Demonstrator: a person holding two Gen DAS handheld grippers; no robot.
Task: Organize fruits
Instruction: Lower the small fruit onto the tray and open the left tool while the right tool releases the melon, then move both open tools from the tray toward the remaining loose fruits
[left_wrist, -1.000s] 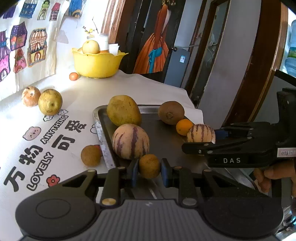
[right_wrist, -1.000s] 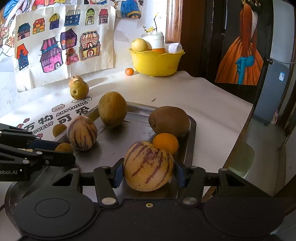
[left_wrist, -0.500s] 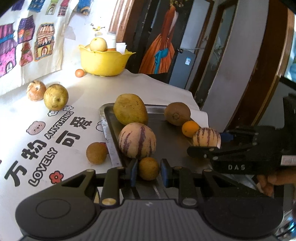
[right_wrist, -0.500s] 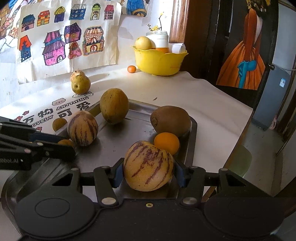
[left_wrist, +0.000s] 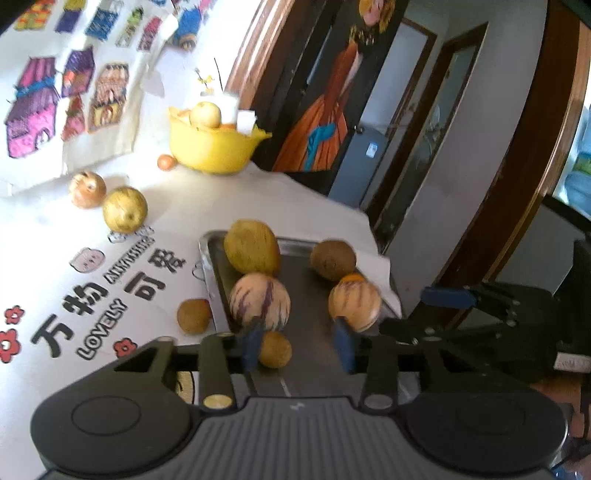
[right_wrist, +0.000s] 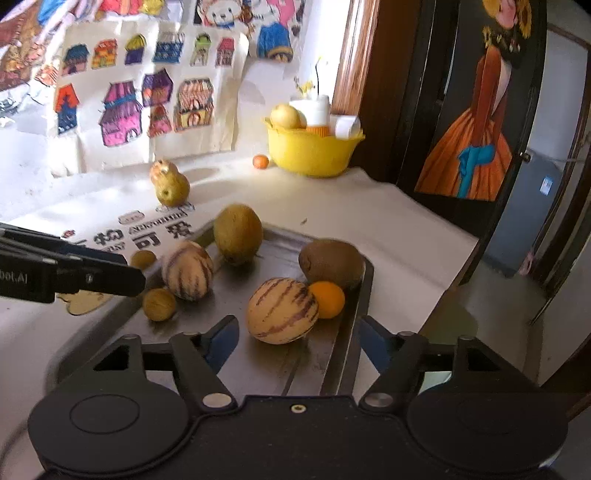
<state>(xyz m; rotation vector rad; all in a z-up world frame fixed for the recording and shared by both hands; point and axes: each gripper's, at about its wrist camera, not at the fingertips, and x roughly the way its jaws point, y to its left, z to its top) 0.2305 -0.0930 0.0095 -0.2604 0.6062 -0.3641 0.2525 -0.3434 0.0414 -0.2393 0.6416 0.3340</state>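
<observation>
- While six fruits lie on the steel tray (right_wrist: 364, 295), both the left hand-held gripper (left_wrist: 295, 347) and right hand-held gripper (right_wrist: 295, 341) gape wide, holding nothing.
- Four fruits remain on the tabletop (right_wrist: 369, 206), so sorting looks over half done.
- The tray's near end is hidden behind the grippers; the yellow bowl (right_wrist: 310, 155) hides some contents.

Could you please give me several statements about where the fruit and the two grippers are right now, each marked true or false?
1. The right gripper is clamped on the striped melon. False: its jaws are open and the melon sits on the tray.
2. The left gripper is open. True.
3. The orange lies in the yellow bowl. False: it is on the tray.
4. A small brown fruit lies on the tablecloth beside the tray. True.
</observation>
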